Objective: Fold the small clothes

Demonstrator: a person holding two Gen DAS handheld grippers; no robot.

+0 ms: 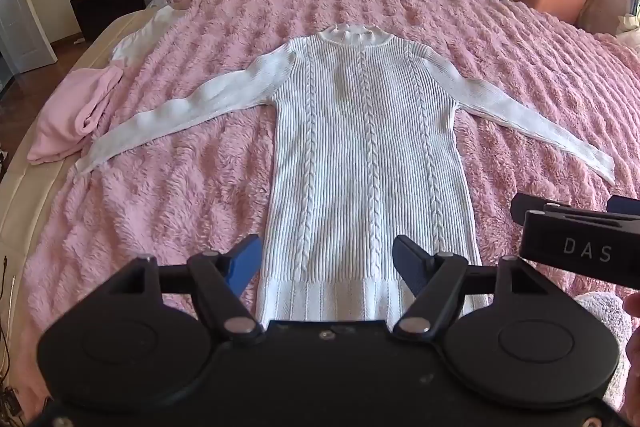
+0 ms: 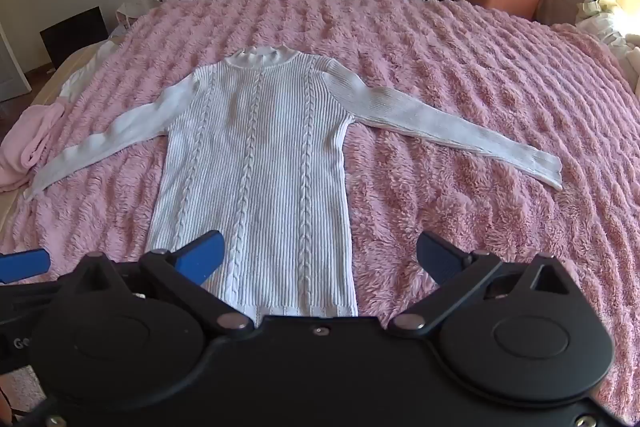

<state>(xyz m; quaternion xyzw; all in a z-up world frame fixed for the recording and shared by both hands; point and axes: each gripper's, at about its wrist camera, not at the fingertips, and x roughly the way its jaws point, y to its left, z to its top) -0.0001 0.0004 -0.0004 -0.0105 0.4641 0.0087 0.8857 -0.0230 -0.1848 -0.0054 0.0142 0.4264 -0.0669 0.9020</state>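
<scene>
Over the near edge of the bed [image 1: 132, 155], from the left wrist view, your left gripper [image 1: 326, 259] tilts downward with its jaws spread wide and holding nothing, just above the hem of the white sweater [image 1: 360, 147]. The sweater lies flat, front up, collar toward the far edge, both sleeves stretched out sideways, cable ribs running lengthwise.

From the right wrist view, your right gripper [image 2: 320, 253] also slants down, fully open and empty, above the hem's right corner. The sweater [image 2: 256, 155] sits left of the bed's [image 2: 460, 67] middle.
</scene>
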